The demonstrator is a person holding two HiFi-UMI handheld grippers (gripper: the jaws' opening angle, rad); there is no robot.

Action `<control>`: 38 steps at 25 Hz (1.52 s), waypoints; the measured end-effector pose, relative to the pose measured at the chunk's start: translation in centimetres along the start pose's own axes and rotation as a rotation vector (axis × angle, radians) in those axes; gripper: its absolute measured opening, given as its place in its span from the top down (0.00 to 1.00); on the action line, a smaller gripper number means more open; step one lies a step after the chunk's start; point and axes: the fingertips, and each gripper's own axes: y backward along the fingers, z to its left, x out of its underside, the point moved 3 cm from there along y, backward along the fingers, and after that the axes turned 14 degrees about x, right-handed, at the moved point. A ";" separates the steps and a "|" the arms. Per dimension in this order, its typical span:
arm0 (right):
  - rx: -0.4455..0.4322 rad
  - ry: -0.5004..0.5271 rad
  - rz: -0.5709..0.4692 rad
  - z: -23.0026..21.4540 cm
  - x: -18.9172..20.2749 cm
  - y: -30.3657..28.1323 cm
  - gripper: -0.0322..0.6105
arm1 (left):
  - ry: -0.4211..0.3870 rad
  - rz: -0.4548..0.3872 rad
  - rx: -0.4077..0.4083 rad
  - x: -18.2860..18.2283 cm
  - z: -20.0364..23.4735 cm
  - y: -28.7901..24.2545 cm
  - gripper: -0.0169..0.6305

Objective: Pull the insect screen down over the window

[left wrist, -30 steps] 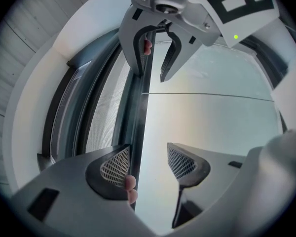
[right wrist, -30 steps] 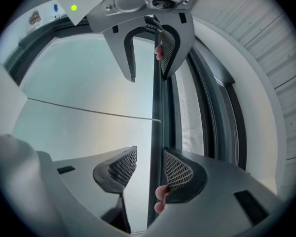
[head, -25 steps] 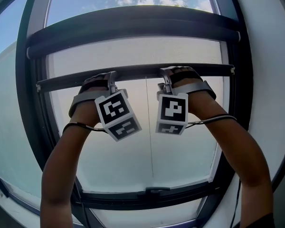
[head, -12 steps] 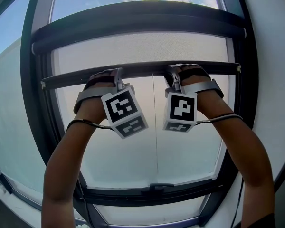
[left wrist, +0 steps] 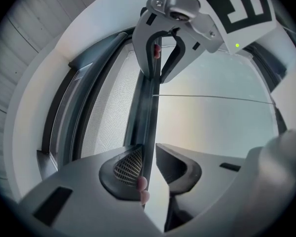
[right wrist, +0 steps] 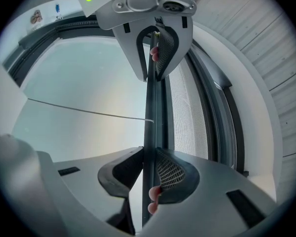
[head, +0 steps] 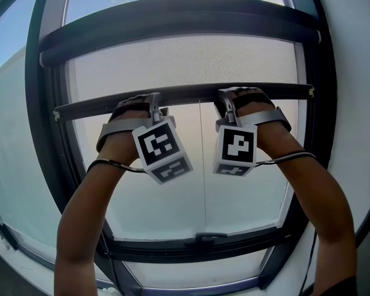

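- The frame (head: 46, 134) at the far left is dark and smooth.
- The left gripper (left wrist: 150, 163) is made of smooth grey plastic with dark pads (left wrist: 124, 166); a gridded face is seen on one of them. Its jaws have just been closing, and the bar is clamped between them with only a narrow gap left.
- The screen (head: 185, 60), a fine grey mesh, is stretched from a dark rounded housing (head: 179, 20) down to the bar. Only the upper part of the window is covered; the pale glass (head: 172, 208) below is left bare.
- The bar (head: 185, 94) is slim, dark and straight, and is held across the window at hand height. A thin cord (head: 203, 165) is hung from its middle.
- The right gripper (right wrist: 149, 169) is built of the same grey plastic. Its jaws have just been closing too, and the bar is pinched between both pads.
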 end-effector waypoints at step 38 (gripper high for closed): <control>-0.297 0.065 0.044 7.4 -1.7 6.7 0.83 | 0.017 -0.063 0.247 1.3 -9.8 1.5 0.89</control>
